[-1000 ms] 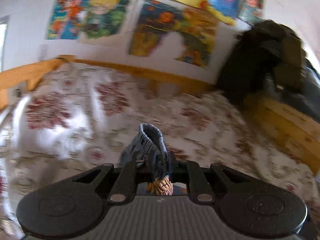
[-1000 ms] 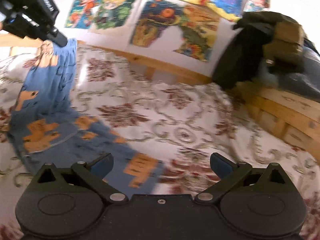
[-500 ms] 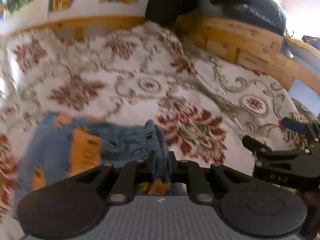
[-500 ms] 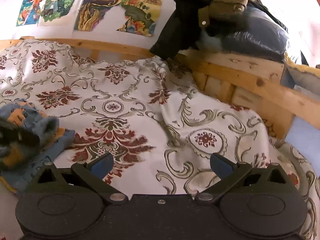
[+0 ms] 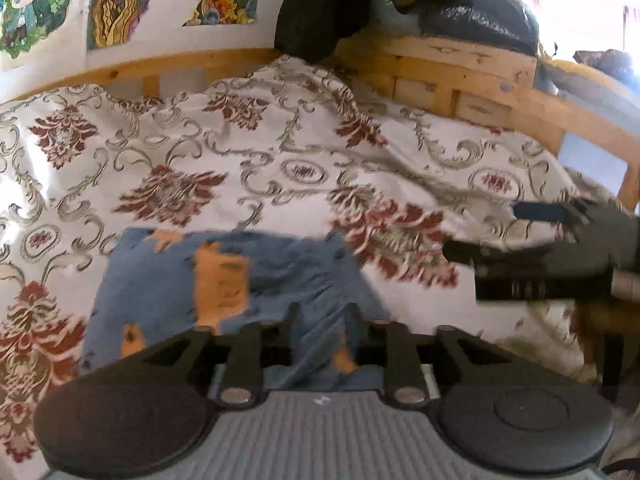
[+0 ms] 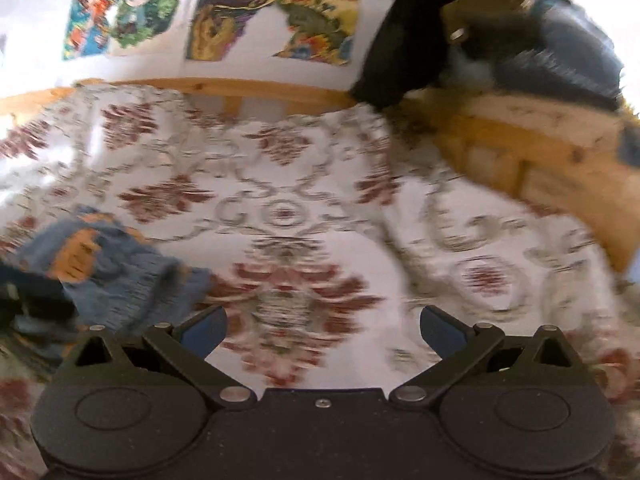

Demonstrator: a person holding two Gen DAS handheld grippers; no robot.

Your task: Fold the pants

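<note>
Left gripper [image 5: 320,316]: jaws parted a little, blue cloth of the pants [image 5: 224,280] lying between them; whether it grips or has just let go, cannot tell. Low over the near edge, likely to lay a fold flat.

Pants: bunched blue heap with orange patches on the flowered bedspread [image 5: 280,152], near-left of the bed. Long axis runs roughly left to right; waist and leg ends not told apart.

Right gripper [image 6: 322,326]: jaws spread wide, nothing in them, hovering right of the pants [image 6: 104,264], apart; view blurred.
</note>
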